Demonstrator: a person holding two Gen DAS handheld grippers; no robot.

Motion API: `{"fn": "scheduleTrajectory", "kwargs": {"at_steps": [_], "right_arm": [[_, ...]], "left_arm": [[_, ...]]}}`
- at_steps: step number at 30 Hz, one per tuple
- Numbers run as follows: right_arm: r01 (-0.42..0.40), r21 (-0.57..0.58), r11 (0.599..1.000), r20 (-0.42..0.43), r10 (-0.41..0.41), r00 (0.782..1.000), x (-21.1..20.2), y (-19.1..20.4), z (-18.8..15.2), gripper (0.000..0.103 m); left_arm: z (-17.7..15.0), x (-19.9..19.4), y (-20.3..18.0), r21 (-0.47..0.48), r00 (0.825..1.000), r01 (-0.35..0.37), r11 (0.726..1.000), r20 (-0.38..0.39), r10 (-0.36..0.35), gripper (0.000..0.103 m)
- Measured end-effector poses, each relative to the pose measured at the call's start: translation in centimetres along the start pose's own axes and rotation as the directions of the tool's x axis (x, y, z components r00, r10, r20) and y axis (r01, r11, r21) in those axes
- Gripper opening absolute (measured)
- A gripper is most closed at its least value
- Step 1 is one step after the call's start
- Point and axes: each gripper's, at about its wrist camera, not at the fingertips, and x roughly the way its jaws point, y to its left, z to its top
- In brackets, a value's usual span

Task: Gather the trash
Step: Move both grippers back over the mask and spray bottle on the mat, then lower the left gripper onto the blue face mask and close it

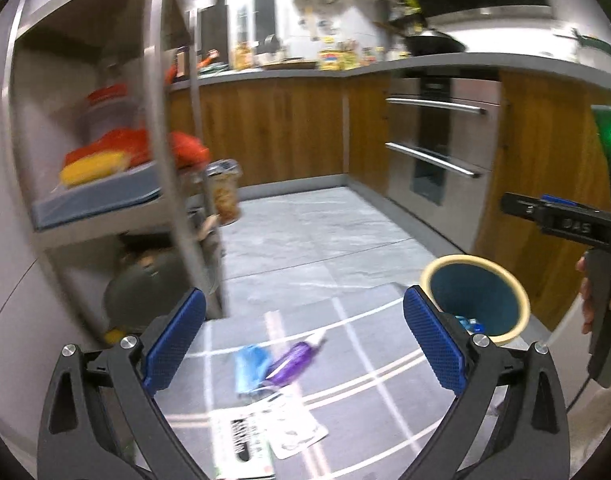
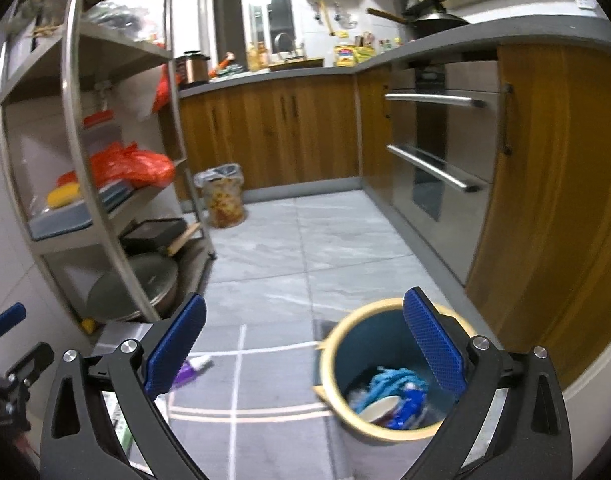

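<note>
On the grey mat (image 1: pixel 369 360) in front of me lies the remaining trash: a purple tube (image 1: pixel 293 364) touching a blue wrapper (image 1: pixel 249 368), and nearer me a white printed packet (image 1: pixel 281 428) beside a flat carton (image 1: pixel 245 444) with black lettering. All four sit between my left gripper (image 1: pixel 303 344) jaws in the left wrist view, below them, not yet touched. Left jaws are spread wide, empty. Right gripper (image 2: pixel 305 344) jaws are also wide apart and hold nothing; they hang over the blue bin (image 2: pixel 389 364) with the cream rim. The bin stands on the mat just right of the trash, near the wooden cabinet (image 2: pixel 545 200). Inside it I see blue wrappers, crumpled stuff and something white, so part of the job looks done. I judge roughly halfway: four pieces left on the mat. Next pick probably the tube or wrapper, left side. Further out: tiled floor (image 2: pixel 305 240), a metal shelf rack (image 2: pixel 77 140) on the left, the oven front (image 2: pixel 437 152), and a second, lined bin (image 2: pixel 223 196) by the far cabinets. The counter (image 2: pixel 285 72) is cluttered, not my concern.
</note>
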Motion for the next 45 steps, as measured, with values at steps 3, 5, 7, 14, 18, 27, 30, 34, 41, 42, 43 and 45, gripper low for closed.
{"fn": "scheduleTrajectory", "kwargs": {"at_steps": [3, 5, 7, 14, 18, 27, 30, 34, 41, 42, 43, 45], "right_arm": [[-0.029, -0.009, 1.0, -0.013, 0.029, 0.999, 0.6, 2.0, 0.0, 0.098], [-0.042, -0.019, 0.999, -0.018, 0.042, 0.999, 0.9, 3.1, 0.1, 0.098], [-0.057, -0.024, 0.998, -0.023, 0.056, 0.998, 1.2, 4.2, 0.2, 0.098], [-0.082, -0.026, 0.996, -0.083, 0.079, 0.993, 3.2, 7.6, -0.5, 0.098], [-0.077, -0.067, 0.995, -0.127, 0.068, 0.99, 5.5, 9.2, -1.6, 0.098], [-0.063, -0.149, 0.987, -0.27, 0.021, 0.963, 13.4, 10.4, -4.6, 0.098], [-0.063, -0.137, 0.989, -0.296, 0.02, 0.955, 15.0, 10.2, -5.2, 0.098], [-0.064, -0.142, 0.988, -0.325, 0.014, 0.946, 16.8, 10.3, -5.9, 0.098], [-0.075, -0.127, 0.989, -0.354, 0.025, 0.935, 18.8, 10.8, -6.0, 0.098], [-0.077, -0.124, 0.989, -0.356, 0.028, 0.934, 19.1, 10.8, -5.9, 0.098], [-0.078, -0.122, 0.989, -0.357, 0.029, 0.934, 19.2, 10.9, -5.9, 0.098], [-0.082, -0.114, 0.99, -0.36, 0.036, 0.932, 19.6, 11.0, -5.8, 0.098]], "left_arm": [[-0.9, -0.2, 2.1, -0.031, 0.999, -0.041, 0.999, -0.023, 0.04, 0.097], [-1.6, -0.3, 3.5, -0.042, 0.997, -0.067, 0.997, -0.037, 0.066, 0.097], [-2.0, -0.4, 4.7, -0.054, 0.995, -0.092, 0.994, -0.047, 0.09, 0.097], [-3.3, 0.1, 6.9, -0.081, 0.99, -0.125, 0.989, -0.074, 0.119, 0.097], [-3.9, 1.7, 8.4, -0.118, 0.984, -0.152, 0.981, -0.116, 0.138, 0.097], [-4.6, 7.7, 10.2, -0.149, 0.968, -0.18, 0.972, -0.203, 0.148, 0.097], [-5.4, 10.0, 9.9, -0.109, 0.959, -0.181, 0.977, -0.241, 0.151, 0.097], [-6.1, 12.6, 9.6, -0.085, 0.946, -0.175, 0.981, -0.292, 0.144, 0.097], [-6.6, 15.3, 8.2, -0.035, 0.936, -0.141, 0.989, -0.329, 0.122, 0.097], [-6.9, 15.8, 8.0, -0.022, 0.932, -0.135, 0.991, -0.343, 0.119, 0.097], [-7.1, 16.3, 7.9, -0.016, 0.928, -0.129, 0.991, -0.354, 0.115, 0.097], [-7.3, 17.1, 7.5, -0.009, 0.92, -0.116, 0.993, -0.379, 0.104, 0.093]]}}
